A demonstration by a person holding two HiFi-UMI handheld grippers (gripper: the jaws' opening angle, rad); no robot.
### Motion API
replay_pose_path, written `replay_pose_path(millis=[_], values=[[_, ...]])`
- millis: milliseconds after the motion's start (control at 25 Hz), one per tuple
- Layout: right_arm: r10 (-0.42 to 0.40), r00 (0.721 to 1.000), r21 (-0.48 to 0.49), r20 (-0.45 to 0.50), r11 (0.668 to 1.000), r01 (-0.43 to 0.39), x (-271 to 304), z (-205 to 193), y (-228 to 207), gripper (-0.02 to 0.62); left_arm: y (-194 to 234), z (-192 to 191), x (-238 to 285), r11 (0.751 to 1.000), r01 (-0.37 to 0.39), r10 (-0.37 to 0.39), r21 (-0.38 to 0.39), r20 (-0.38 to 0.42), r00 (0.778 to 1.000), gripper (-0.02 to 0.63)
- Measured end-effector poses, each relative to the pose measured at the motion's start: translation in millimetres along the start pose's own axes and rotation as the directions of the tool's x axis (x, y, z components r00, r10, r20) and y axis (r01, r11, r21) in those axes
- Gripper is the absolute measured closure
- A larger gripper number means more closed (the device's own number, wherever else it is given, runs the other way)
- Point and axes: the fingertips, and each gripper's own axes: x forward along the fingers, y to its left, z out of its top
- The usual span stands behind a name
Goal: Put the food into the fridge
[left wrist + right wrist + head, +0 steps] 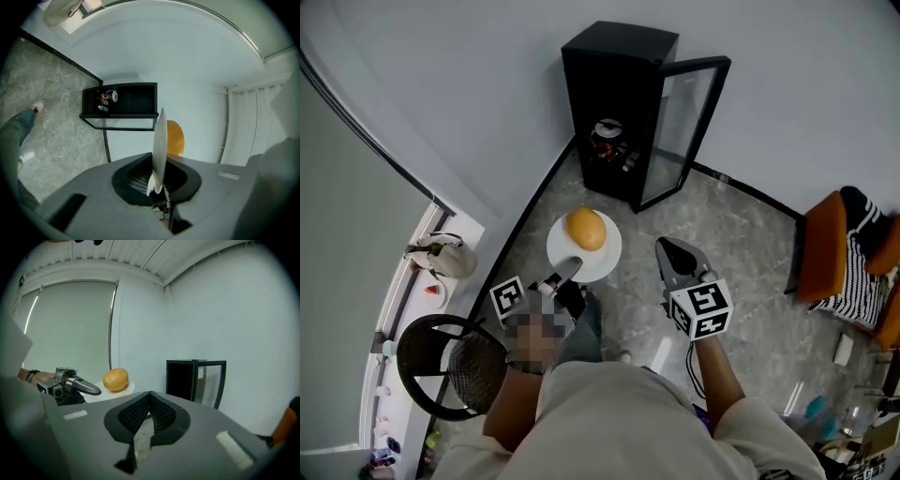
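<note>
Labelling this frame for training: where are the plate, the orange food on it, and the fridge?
plate (611,255), head view, bare right rim.
orange food (586,229), head view, its middle.
fridge (619,47), head view, black top.

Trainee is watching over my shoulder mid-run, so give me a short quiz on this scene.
1. True or false: the fridge has its glass door standing open.
2. The plate carrying the yellow-orange food is gripped by: A the left gripper, B the right gripper, C neither.
3. What is between the right gripper's jaws?
Key: 1 true; 2 A; 3 nothing, they are closed together.
</note>
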Motion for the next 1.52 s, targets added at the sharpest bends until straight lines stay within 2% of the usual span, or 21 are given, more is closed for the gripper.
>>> replay_pose_path(millis=[280,680,920,1520], values=[[-0.006,1.0,-0.008,0.014,1.0,0.006,62.7,15.8,-36.0,0.589,11.7,52.6,49.5,1.0,-0.001,0.002,0.016,-0.015,1.0,0.584],[-0.047,0.998,-0.004,0.049,0.999,0.048,176.5,63.3,-87.2,0.589,-4.2,150.8,136.9,0.999,0.042,-0.04,0.03,-0.052,0.998,0.586],[-0.075,0.996,0.011,0.055,0.997,0.075,232.3,88.1,-108.3,0.589,-14.1,200.7,174.1,0.998,0.042,-0.039,0.039,-0.081,0.996,0.586],[-0.111,0.994,0.034,0.005,0.993,0.111,327.5,96.6,-148.6,0.589,4.7,283.7,238.4,1.0,0.009,-0.009,-0.003,-0.119,0.993,0.586]])
